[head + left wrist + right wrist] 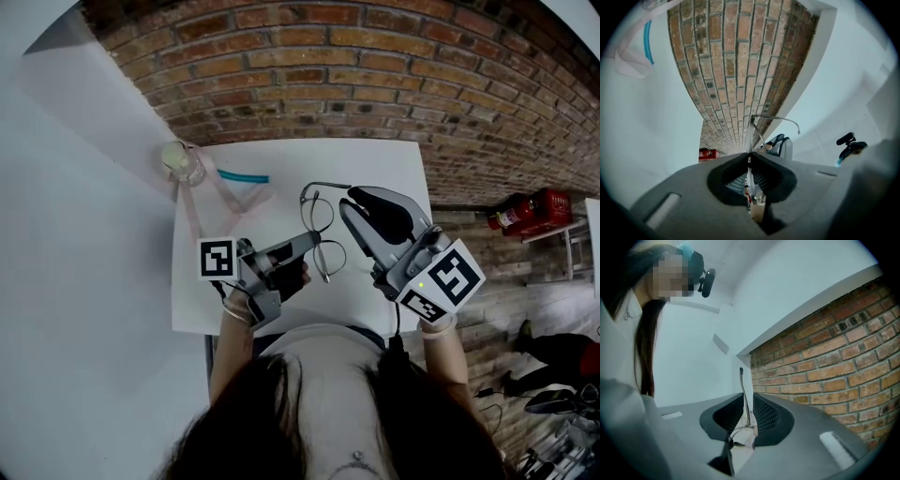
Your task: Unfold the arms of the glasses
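Hair (309,422) fills the bottom of the head view, then both my grippers over the white table (384,159). My left gripper (312,243) is clamped on the glasses (322,230) at the wire frame. My right gripper (348,199) sits just beside them, at one temple arm (328,185). A clear bag (239,187) with a blue strip lies further up the table.

Left gripper view — my fingers are pressed together on the thin frame, with one arm sticking out sideways past the tips.

Right gripper view — my fingers are apart, with the temple arm upright between them. A gap shows on the brick side, so no squeeze.
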### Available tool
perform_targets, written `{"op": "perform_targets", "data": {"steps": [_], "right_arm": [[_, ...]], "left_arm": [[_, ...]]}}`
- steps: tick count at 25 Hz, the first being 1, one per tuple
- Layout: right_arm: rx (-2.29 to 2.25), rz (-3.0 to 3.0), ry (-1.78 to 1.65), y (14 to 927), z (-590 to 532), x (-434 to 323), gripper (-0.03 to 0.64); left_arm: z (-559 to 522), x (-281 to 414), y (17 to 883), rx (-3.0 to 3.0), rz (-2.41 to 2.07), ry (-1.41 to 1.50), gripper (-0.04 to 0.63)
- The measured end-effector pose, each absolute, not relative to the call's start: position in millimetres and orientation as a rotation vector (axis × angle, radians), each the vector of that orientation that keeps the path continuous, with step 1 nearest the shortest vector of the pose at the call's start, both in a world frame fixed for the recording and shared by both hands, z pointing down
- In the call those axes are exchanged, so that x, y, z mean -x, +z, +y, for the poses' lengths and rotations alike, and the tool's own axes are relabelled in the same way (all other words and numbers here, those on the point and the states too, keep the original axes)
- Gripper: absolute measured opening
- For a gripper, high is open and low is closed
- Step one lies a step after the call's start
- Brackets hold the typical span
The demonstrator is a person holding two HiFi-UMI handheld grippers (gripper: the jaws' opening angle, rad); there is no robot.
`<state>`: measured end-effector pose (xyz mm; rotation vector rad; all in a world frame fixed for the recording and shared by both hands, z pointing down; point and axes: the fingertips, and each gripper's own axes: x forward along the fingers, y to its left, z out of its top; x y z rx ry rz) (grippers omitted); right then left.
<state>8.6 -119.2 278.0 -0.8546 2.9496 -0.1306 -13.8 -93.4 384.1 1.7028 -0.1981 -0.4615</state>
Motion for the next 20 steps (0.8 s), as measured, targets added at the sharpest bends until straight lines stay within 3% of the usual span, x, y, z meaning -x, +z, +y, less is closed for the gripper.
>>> {"op": "perform_targets", "data": {"steps": [20], "right_arm": [[0.807, 3.066, -0.434, 337.0, -133.7, 4.1, 0.084]], "left_arm": [[-82.7, 5.8, 385.7, -1.715, -0.142, -0.429, 0.025]]}}
